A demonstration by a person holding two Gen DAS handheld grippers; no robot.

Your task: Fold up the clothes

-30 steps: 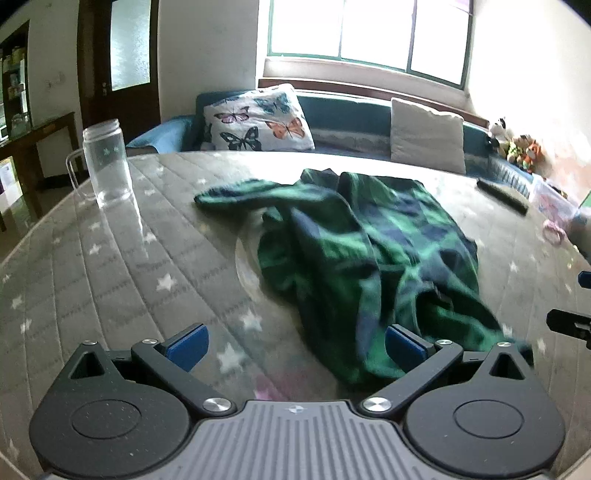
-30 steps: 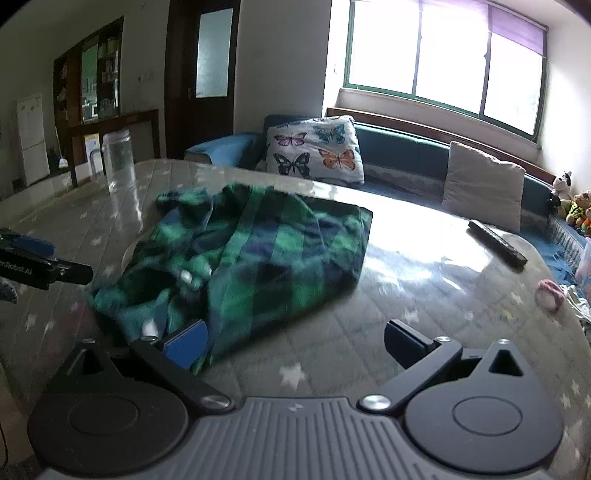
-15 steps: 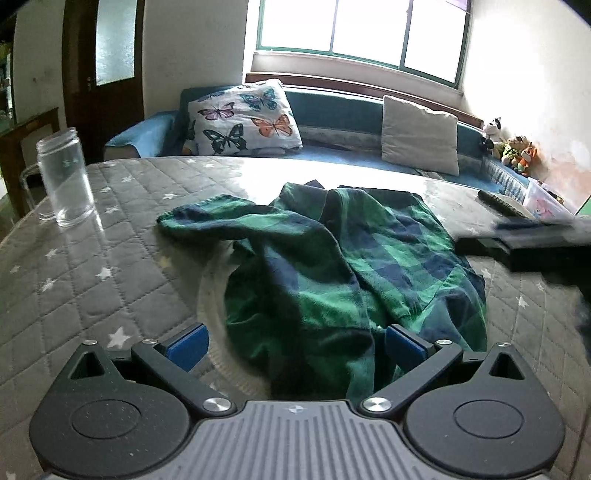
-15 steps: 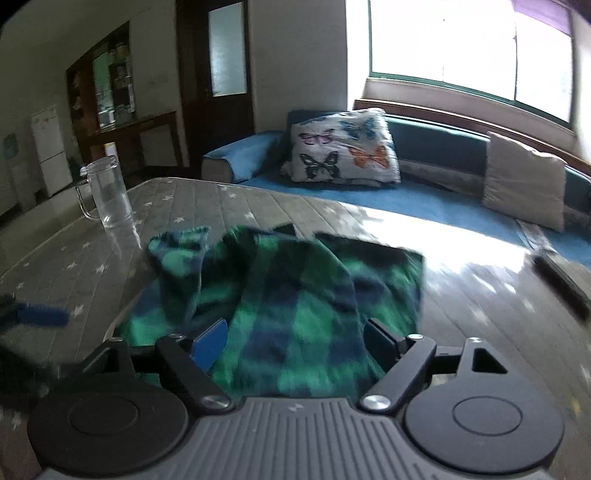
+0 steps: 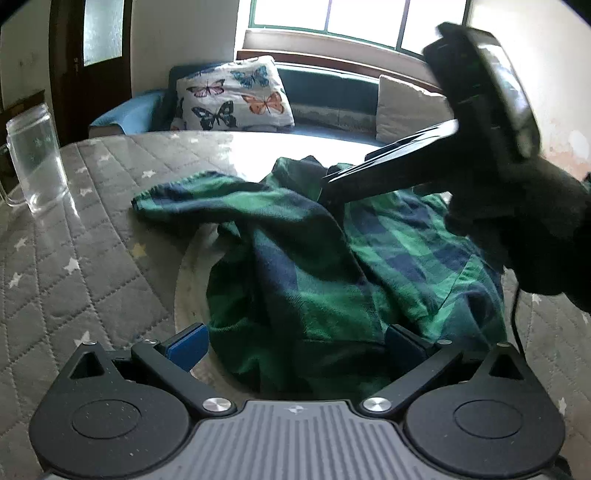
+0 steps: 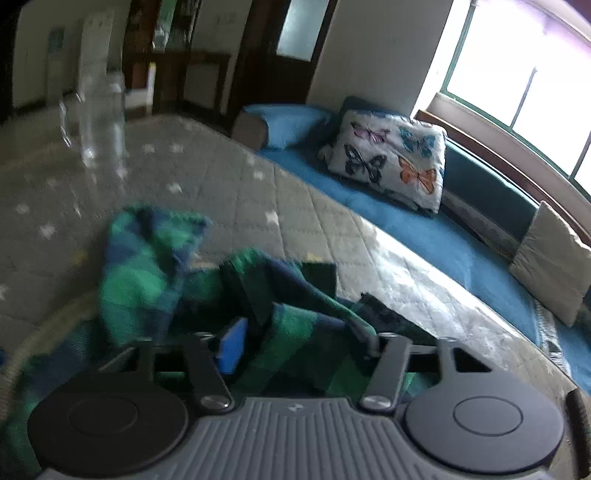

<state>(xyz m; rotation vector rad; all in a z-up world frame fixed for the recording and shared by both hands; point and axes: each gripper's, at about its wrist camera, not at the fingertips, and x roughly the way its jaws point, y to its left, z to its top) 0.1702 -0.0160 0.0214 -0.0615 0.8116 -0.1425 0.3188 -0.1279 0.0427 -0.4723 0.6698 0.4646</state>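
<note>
one crumpled green and navy plaid flannel shirt (image 5: 325,266) is the whole job so far, lying bunched in soft folds in the middle of the grey quilted table cover with little white stars (image 5: 85,258). the fabric looks fuzzy and thick, and one sleeve sticks out flat toward the left. under it there's a pale round ring shape (image 5: 184,280) showing through the cover.

left gripper (image 5: 295,345) sits low at the near hem with its blue-padded fingers spread wide, cloth lying between them but the pads aren't pressing on it. right gripper (image 6: 301,341), all matte black plastic, is over the far collar end of the shirt and its jaws are closing, with a ridge of flannel bunched up between them. can't tell from the blurry right wrist view if the pads actually pinch it yet. the gloved hand (image 5: 524,229) holding it fills the right side of the left wrist view.

a clear glass mug with a handle (image 5: 33,162) stands upright near the table's left edge, well apart from the shirt. behind the table runs a blue cushioned bench (image 6: 424,236) with a white butterfly-print pillow (image 5: 232,99) and a plain beige cushion (image 6: 550,262), under a big bright window with green frames (image 5: 354,18). dark wooden door (image 5: 92,66) off to the left.
</note>
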